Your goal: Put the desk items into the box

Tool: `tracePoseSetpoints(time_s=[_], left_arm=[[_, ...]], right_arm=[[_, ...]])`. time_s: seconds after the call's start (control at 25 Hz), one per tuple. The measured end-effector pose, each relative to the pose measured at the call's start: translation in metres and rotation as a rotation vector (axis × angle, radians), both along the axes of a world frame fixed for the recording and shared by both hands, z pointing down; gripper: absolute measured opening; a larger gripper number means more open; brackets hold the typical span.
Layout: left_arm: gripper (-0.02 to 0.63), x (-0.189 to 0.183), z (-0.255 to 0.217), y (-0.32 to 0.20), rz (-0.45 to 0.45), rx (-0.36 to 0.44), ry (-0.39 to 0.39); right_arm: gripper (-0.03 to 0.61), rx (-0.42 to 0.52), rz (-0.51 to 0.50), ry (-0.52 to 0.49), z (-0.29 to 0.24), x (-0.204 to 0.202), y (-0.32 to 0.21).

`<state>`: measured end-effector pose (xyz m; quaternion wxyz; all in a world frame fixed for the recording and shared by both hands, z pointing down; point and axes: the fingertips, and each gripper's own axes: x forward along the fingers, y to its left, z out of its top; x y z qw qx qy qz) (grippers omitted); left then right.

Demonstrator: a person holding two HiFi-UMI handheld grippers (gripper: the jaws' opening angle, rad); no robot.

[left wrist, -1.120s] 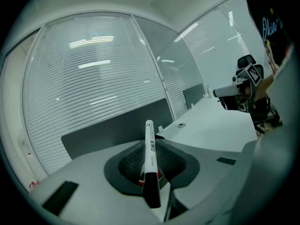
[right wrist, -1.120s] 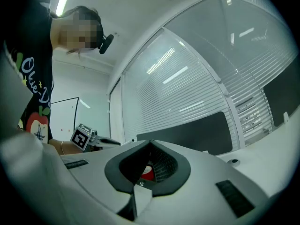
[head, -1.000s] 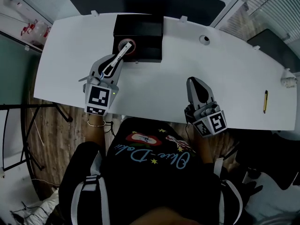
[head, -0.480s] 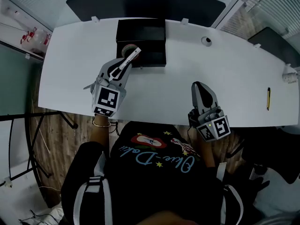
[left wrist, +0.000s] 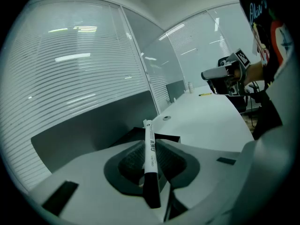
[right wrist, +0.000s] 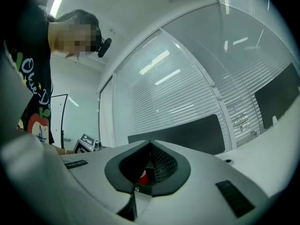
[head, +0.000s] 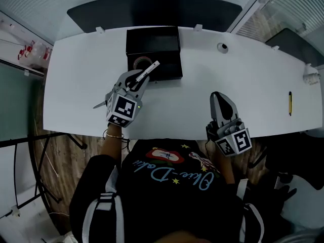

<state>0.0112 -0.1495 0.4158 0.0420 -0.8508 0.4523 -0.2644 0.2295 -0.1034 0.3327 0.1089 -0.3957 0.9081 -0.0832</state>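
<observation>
holding marker (left wrist: 149, 146) | clamped in left hand-held gripper (head: 142, 76) | tip over box (head: 152, 38)

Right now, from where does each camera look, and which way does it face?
Head view: on the person's head, facing steeply down at the desk and black box; shows the person's shirt, left tongs, right tongs.
Left gripper view: on the left tongs, facing over the box toward the blinds; shows those tongs gripping the marker, shirt at right.
Right gripper view: on the right tongs, facing the blinds; shows those tongs, shirt at left.
Shared: head and left gripper views both show the marker, box and right tongs.
</observation>
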Motion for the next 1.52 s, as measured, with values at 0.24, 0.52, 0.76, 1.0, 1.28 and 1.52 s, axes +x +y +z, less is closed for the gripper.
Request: tracePoseSetpoints(time_s=[0.24, 0.52, 0.76, 1.0, 1.28, 1.52], left_arm=[[0.094, 0.0, 0.02, -0.01, 0.038, -0.032, -0.004], [0.092, 0.002, 0.043, -0.017, 0.075, -0.071, -0.015], [0.092, 0.007, 0.061, -0.023, 0.117, -0.096, -0.041], [0.092, 0.006, 0.072, -0.026, 0.13, -0.131, -0.043], [0.092, 0.011, 0.085, -0.027, 0.165, -0.159, -0.043], [0.092, 0.015, 0.092, -0.026, 0.196, -0.186, -0.065]], right_arm=[[0.017, -0.012, 0.017, 0.015, 0.003, -0.008, -0.004], [0.017, -0.026, 0.057, 0.039, 0.004, -0.005, -0.006], [0.017, -0.042, 0.079, 0.058, 0.007, -0.005, -0.007], [0.017, -0.063, 0.09, 0.066, 0.01, -0.007, -0.009], [0.017, -0.082, 0.105, 0.08, 0.014, -0.008, -0.01], [0.017, -0.093, 0.107, 0.084, 0.015, -0.013, -0.009]])
